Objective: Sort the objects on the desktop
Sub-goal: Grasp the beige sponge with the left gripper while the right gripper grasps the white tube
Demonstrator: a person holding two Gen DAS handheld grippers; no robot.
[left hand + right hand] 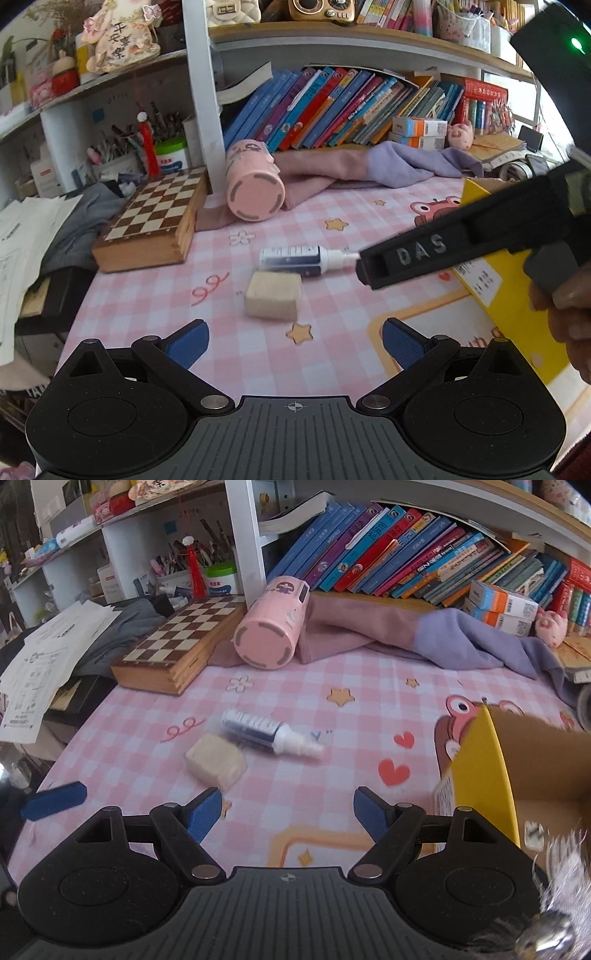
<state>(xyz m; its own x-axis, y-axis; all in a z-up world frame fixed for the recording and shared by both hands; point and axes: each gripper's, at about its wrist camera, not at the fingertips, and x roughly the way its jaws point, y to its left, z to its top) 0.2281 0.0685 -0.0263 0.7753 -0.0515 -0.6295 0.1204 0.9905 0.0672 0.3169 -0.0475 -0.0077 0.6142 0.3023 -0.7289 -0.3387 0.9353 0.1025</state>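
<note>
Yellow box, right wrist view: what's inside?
Inside the yellow box, a small white item with dark marks lies on the brown floor beside something white and fluffy. The rest is cut off by the frame edge.

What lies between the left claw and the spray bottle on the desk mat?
In the left wrist view, a beige eraser block sits between the left claw and the spray bottle.

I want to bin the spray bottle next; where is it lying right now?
In both wrist views the spray bottle lies on its side mid-mat, right behind the beige block, left of the yellow box.
</note>
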